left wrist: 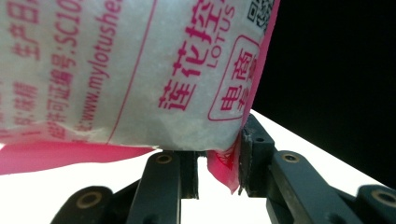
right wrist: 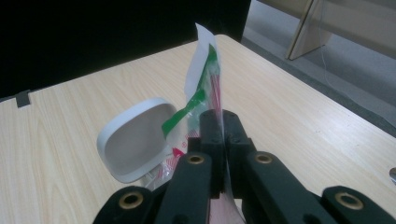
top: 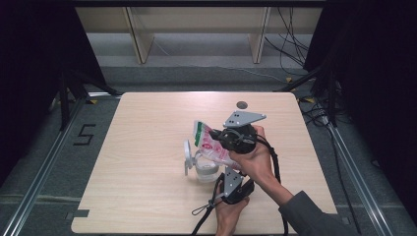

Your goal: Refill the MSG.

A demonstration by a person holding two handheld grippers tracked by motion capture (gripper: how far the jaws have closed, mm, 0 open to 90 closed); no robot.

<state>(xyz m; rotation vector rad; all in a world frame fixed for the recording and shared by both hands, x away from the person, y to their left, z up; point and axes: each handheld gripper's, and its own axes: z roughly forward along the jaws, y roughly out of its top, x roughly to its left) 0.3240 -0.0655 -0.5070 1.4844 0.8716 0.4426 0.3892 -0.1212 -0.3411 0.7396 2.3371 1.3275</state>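
A white plastic bag (top: pixel 209 140) with pink and green print hangs tilted over a clear jar (top: pixel 207 170) near the table's middle. The jar's white lid (top: pixel 187 156) stands flipped open on its left, and shows again as a white lid (right wrist: pixel 133 144) in the right gripper view. My right gripper (top: pixel 216 133) is shut on the bag's edge (right wrist: pixel 205 84). My left gripper (top: pixel 223 181) sits just right of the jar, low at the front. Its jaws stand a little apart, a pink corner of the bag (left wrist: pixel 224 163) hangs between them, and the bag (left wrist: pixel 140 70) hides their tips.
The wooden table (top: pixel 147 147) has a small dark round hole (top: pixel 241 104) near its far edge. Cables trail from both grippers toward the front edge. Beyond the table lie a grey floor, wooden legs and dark curtains at both sides.
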